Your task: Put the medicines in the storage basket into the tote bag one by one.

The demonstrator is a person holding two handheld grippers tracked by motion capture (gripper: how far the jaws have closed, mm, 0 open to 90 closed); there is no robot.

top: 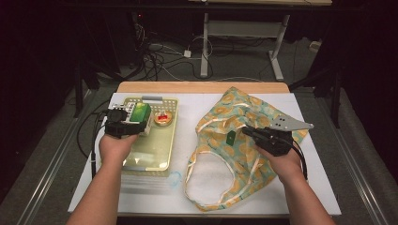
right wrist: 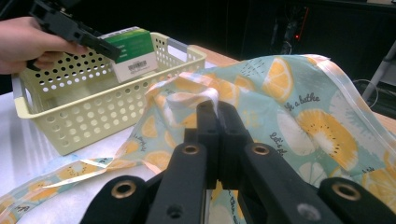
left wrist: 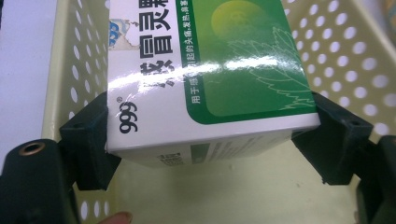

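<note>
The green-and-white medicine box (left wrist: 205, 79) sits clamped between the left gripper (top: 123, 123)'s jaws, above the yellow basket (top: 159, 157) near the table's left edge. The right gripper (right wrist: 218, 122), jaws pinched together on the lemon-print bag (top: 244, 117), holds its rim raised right of the basket.

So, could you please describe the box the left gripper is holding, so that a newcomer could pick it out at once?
Start at the yellow basket on the left of the white table. Above its far end, the left gripper grips a box between its jaws. It is glossy green and white with printed characters, unlike the small round red-topped tin lying in the basket beside it.
</note>
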